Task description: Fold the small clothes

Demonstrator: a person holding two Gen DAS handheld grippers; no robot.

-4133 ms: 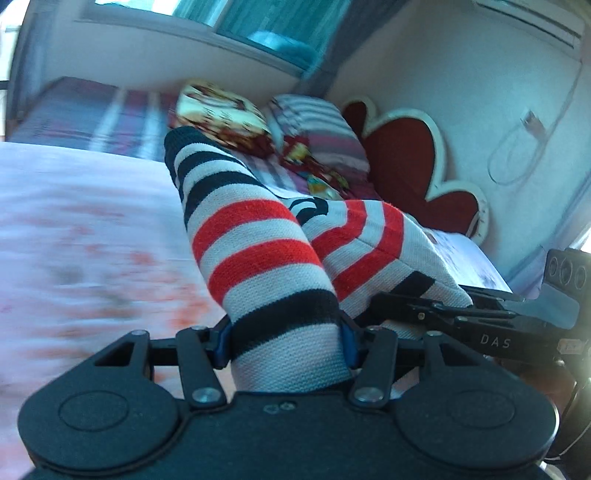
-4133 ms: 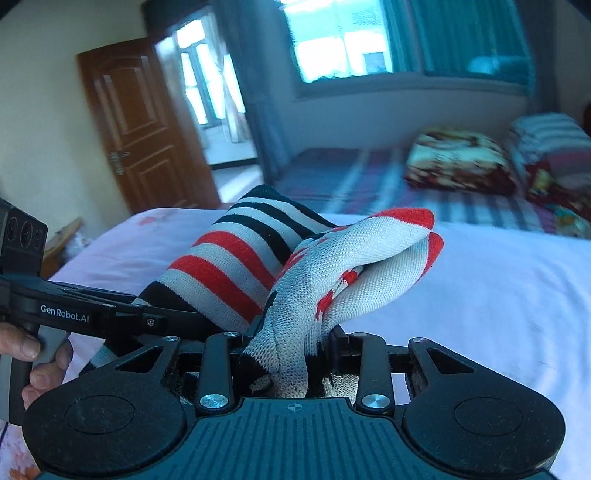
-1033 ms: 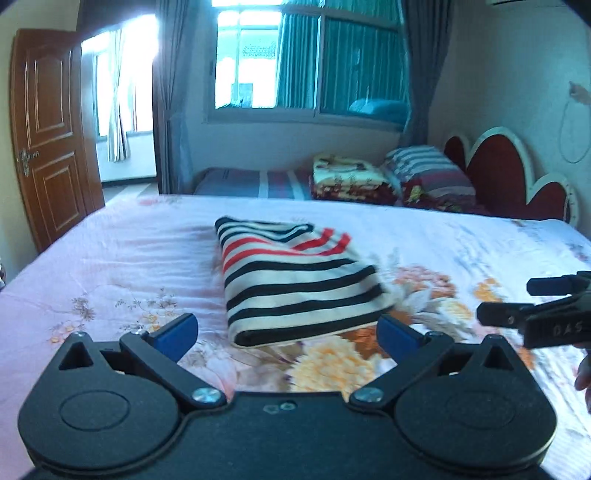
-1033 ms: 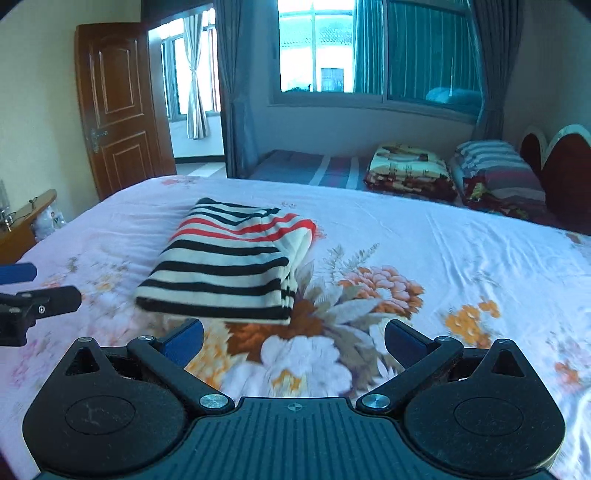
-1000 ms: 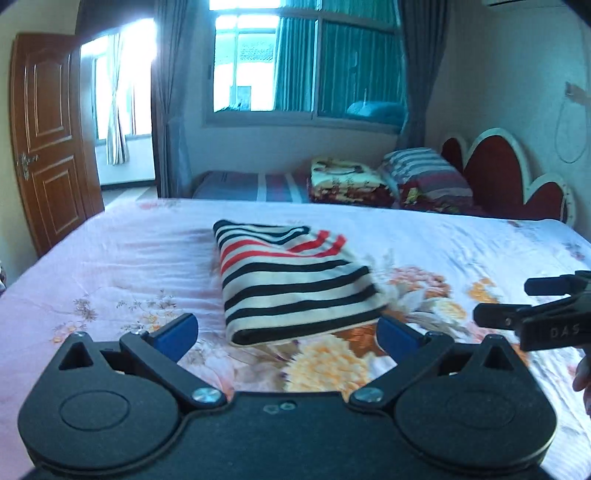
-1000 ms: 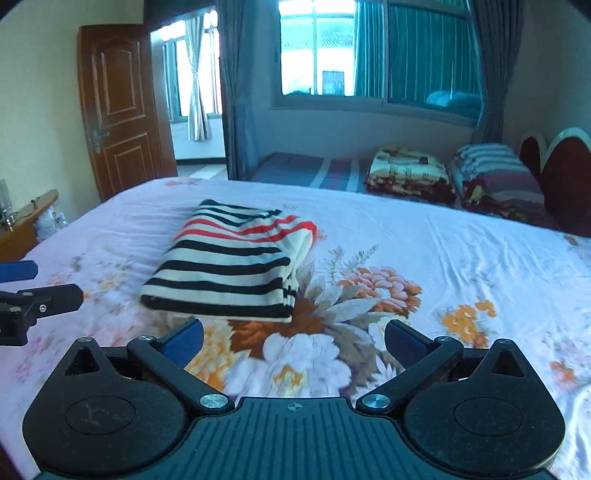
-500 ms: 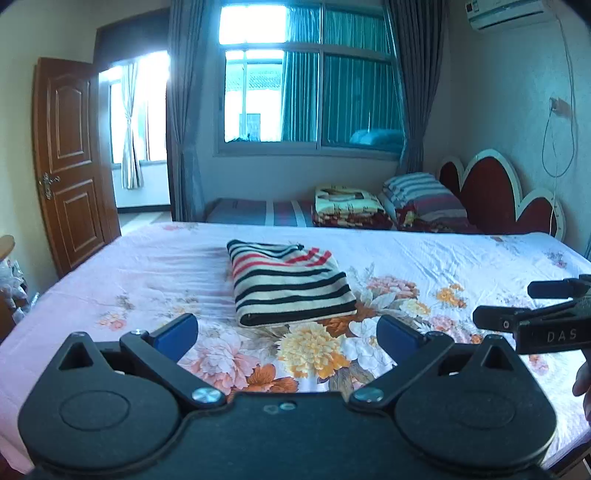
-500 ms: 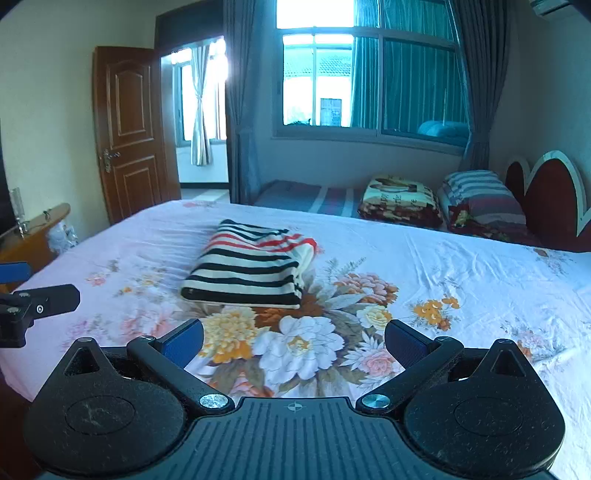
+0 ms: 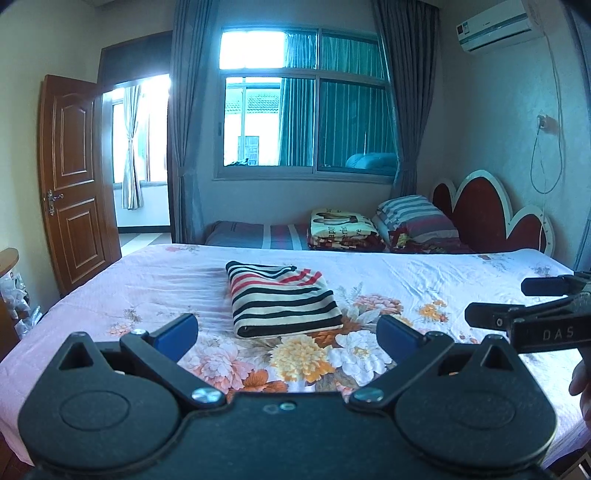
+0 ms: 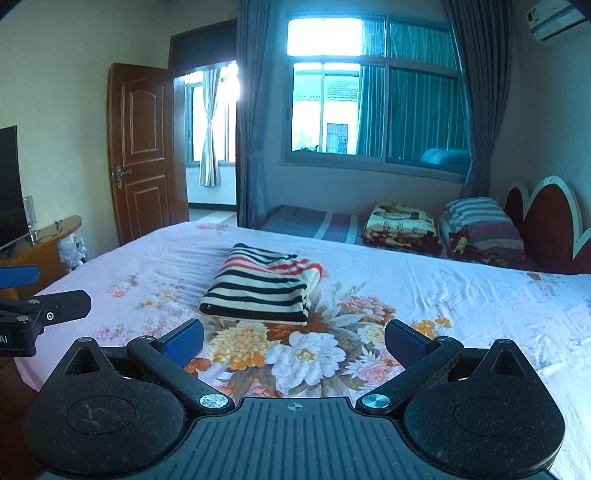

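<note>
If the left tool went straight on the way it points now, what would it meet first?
Most likely the folded striped garment on the floral bedsheet; it lies centred ahead of the open left tool. If the tool travels level rather than downward, it might pass above it; depth is unclear.

Floral bedsheet (image 9: 424, 291) covers the bed, large flower print toward 6 o'clock. Folded patterned blanket (image 9: 341, 229) and striped pillow (image 9: 415, 218) lie side by side at the far edge, about 1 o'clock. Red scalloped headboard (image 9: 480, 218) at 2 o'clock. Window (image 9: 310, 122) with grey curtains at 12 o'clock. Brown wooden door (image 9: 72, 177) stands open at 10 o'clock. Air conditioner (image 9: 495, 26) high on the wall, 1 o'clock. Right wrist view: dark screen (image 10: 9, 184) on a wooden desk (image 10: 48, 240) at 9 o'clock.
</note>
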